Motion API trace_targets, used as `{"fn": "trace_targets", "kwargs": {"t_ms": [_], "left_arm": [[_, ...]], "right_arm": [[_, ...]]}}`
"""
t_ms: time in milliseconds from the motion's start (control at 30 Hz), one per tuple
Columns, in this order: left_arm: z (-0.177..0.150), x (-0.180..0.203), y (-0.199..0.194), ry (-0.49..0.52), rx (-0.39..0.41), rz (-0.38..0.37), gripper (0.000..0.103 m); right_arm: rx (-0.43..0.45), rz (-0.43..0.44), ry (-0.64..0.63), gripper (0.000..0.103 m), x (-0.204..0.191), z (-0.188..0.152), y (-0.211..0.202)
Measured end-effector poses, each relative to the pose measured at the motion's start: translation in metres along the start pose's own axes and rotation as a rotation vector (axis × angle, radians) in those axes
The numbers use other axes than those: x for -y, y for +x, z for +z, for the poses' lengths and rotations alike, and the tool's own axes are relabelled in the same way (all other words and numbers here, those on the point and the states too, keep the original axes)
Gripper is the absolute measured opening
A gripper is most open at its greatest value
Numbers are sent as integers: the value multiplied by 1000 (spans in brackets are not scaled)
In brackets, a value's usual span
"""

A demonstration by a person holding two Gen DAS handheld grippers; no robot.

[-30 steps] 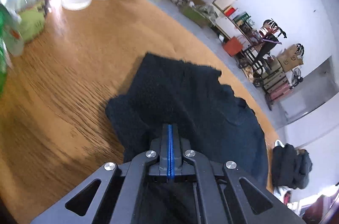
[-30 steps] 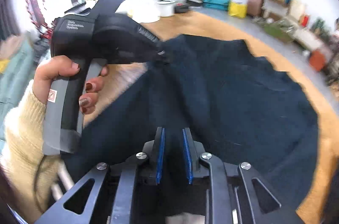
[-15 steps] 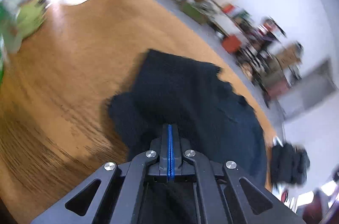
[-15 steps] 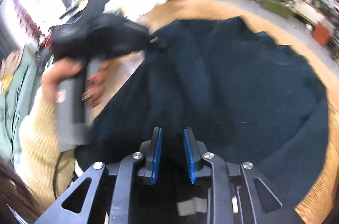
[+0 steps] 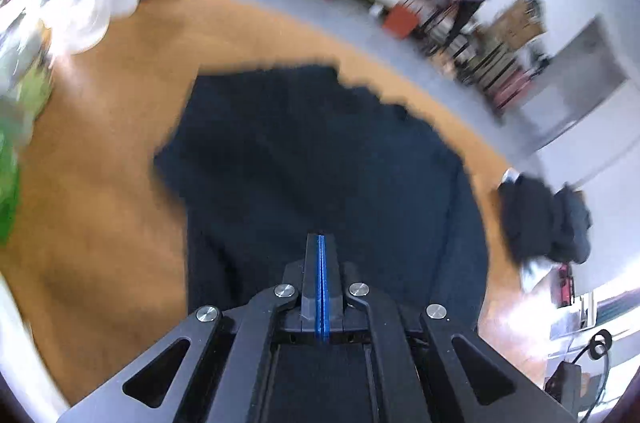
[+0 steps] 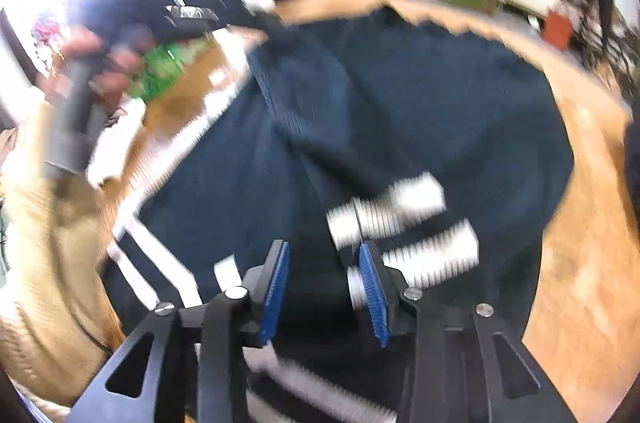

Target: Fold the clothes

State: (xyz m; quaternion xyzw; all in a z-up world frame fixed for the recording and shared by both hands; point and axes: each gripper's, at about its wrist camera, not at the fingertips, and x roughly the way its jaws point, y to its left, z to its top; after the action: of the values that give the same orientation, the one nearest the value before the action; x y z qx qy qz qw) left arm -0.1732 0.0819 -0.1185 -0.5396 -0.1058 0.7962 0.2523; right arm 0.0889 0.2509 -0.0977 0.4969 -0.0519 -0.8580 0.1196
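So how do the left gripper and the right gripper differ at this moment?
The left gripper has its blue pads pressed together, while the right gripper stands open with a clear gap. Whether the left gripper holds cloth cannot be told; the right gripper holds nothing between its pads. Both hang over the same dark sweater on the wooden table.

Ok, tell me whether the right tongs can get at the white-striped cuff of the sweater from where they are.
Probably yes. The right tongs are open, and the white-striped cuff lies on top of the dark sweater just ahead of them, with nothing over it. The picture is blurred, though, so exact contact is unclear.
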Motion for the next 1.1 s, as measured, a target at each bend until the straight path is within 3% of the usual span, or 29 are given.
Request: {"fn": "trace_targets", "kwargs": {"t_ms": [33,133,300,367,467,567,700,833,933,1000,1100], "left_arm": [[-11,5,3,-13,-31,1,2],[-51,10,6,-54,-67,-117,2],[-83,30,1,-135,-21,-179,2],[-90,34,-1,-129,-13,-185,2],[-102,28,10,-116,-62,-83,2],[-122,14,14,-122,-105,-35,2],[-157,-7,-19,-149,-31,-68,2],[-185,-20,-50,-167,8,102,5],[-199,-26,-70,-191,55,237,20],[-208,-28,-78,-211,75,255,47],[-220,-27,-86,-227,86,236,55]], "right_arm": [[-11,5,24,38,4,-8,-2],[57,44,117,40,17,-22,-31],[172,-16,29,51,22,-11,-58],[139,-31,24,51,26,2,-51],[134,60,89,50,33,16,-29],[59,51,162,51,42,6,-10],[25,55,262,51,53,-31,-19],[14,61,345,56,62,-85,-54],[6,31,369,58,66,-115,-75],[15,6,368,58,63,-125,-83],[24,8,381,60,59,-131,-85]]}}
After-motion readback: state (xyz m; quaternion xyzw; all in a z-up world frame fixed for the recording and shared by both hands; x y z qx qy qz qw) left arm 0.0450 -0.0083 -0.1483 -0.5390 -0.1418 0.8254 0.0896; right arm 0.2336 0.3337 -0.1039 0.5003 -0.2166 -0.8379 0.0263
